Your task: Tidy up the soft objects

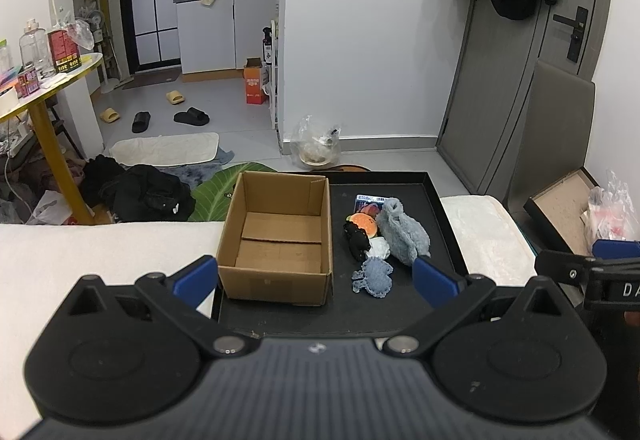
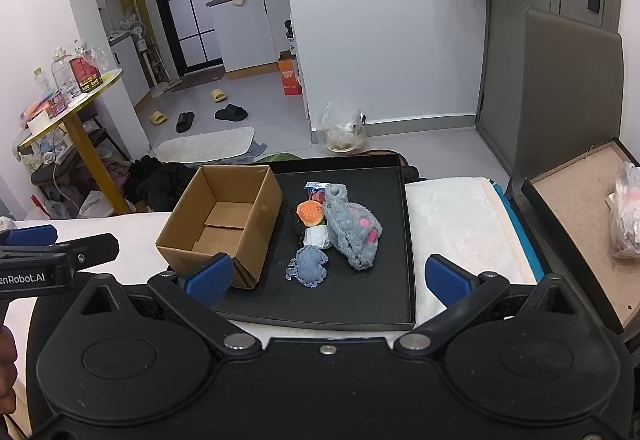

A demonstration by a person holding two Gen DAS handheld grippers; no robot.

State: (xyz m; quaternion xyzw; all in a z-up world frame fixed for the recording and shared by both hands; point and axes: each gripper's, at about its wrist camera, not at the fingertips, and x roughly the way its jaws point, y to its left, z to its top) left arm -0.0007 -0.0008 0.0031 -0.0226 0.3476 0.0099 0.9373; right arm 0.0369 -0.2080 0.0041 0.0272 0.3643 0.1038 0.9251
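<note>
nearest the cameras sit the two grippers, both of matte black plastic with ribbed blue rubber pads. the left gripper (image 1: 315,278) has its jaws wide apart with nothing between them, hanging over the near edge of the tray and the box. the right gripper (image 2: 328,280) is likewise spread wide and empty, above the tray's near right part.

below them lies a black tray (image 2: 360,304), square, shallow, with a low raised rim and a dull smooth floor, resting on a white fuzzy cover (image 2: 452,208) that looks plush. on the tray's left side stands a cardboard box (image 1: 276,236), plain brown corrugated board, top open, its bottom flaps visible and nothing inside.

the soft things are clustered on the tray floor just right of the box, none in it. closest is a flat blue knitted piece (image 2: 308,266) with a frilly, lobed edge. beside it is a grey fluffy sock (image 2: 352,232) with pink spots, bunched and lumpy, its cuff pointing away. touching these is a small crumpled white lump (image 2: 318,238), then a round orange plush (image 2: 310,212) and a black furry toy (image 1: 357,240) next to it. farthest is a small printed carton (image 1: 370,202), partly hidden behind the plush.

beyond the tray a clear plastic bag (image 1: 318,144) sits on the grey floor against the white wall.
</note>
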